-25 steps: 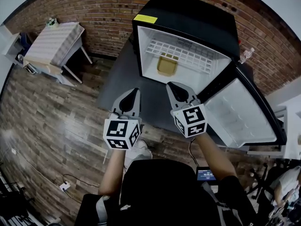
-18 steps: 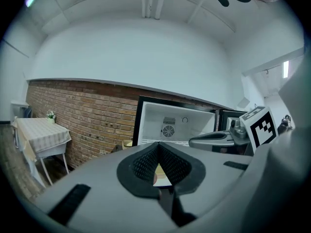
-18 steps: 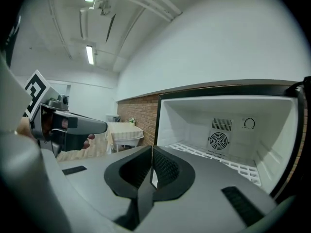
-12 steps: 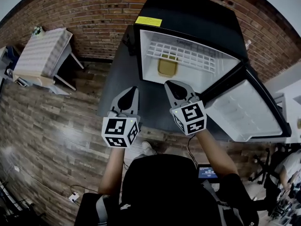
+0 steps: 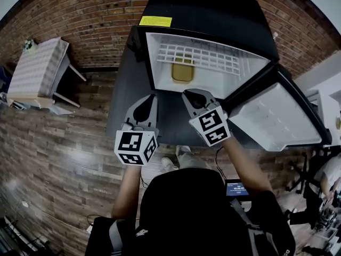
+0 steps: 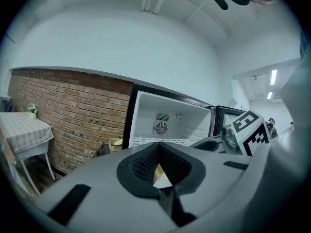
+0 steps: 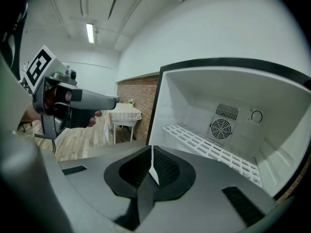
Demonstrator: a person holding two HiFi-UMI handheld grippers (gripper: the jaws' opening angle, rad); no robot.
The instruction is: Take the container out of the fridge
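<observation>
**Closed, empty, outside the fridge**

Spread left gripper (image 5: 153,97) and right gripper (image 5: 185,93) — both pressed together, pinching nothing — then reach into the open fridge (image 5: 160,68). Take the yellow container (image 5: 182,72), under the wire shelf (image 5: 213,61), by its rim; expect light, stiff, possibly slick plastic.

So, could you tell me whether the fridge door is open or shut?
Open: the door is swung out to the right, exposing the wire shelf and the yellow container inside.

One fridge (image 5: 213,15), one yellow container (image 5: 182,72), one wire shelf (image 5: 202,58), one table (image 5: 34,68) — two claws (image 5: 153,98) (image 5: 188,94).
</observation>
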